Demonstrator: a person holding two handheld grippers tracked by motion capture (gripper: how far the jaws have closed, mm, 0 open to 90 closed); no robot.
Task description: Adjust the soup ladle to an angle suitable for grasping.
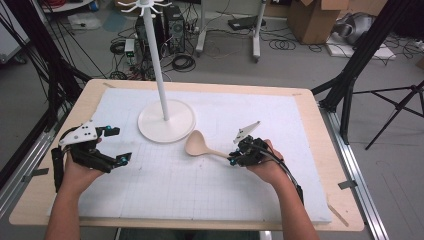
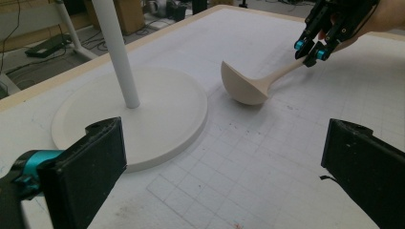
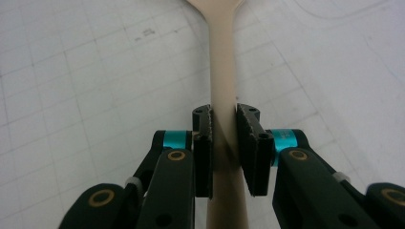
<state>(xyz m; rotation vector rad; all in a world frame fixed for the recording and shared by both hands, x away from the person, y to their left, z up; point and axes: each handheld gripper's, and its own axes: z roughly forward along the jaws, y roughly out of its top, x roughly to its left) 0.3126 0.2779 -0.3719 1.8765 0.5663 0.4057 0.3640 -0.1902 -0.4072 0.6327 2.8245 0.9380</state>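
Observation:
A beige ladle (image 1: 199, 145) lies on the white gridded mat, bowl toward the round base of a white stand (image 1: 166, 121). My right gripper (image 1: 233, 159) is shut on the ladle's handle; in the right gripper view the pads (image 3: 204, 138) press both sides of the handle (image 3: 222, 71). In the left gripper view the ladle (image 2: 248, 86) rests bowl-down beside the stand's base (image 2: 157, 114), with the right gripper (image 2: 310, 51) clamped at the handle's end. My left gripper (image 1: 116, 146) hovers at the mat's left, open with nothing between its fingers (image 2: 90, 167).
The stand's pole (image 1: 159, 65) rises from its base with hooks at the top. The mat (image 1: 250, 185) covers most of a wooden table (image 1: 320, 120). Tripod legs, cables and boxes sit on the floor beyond.

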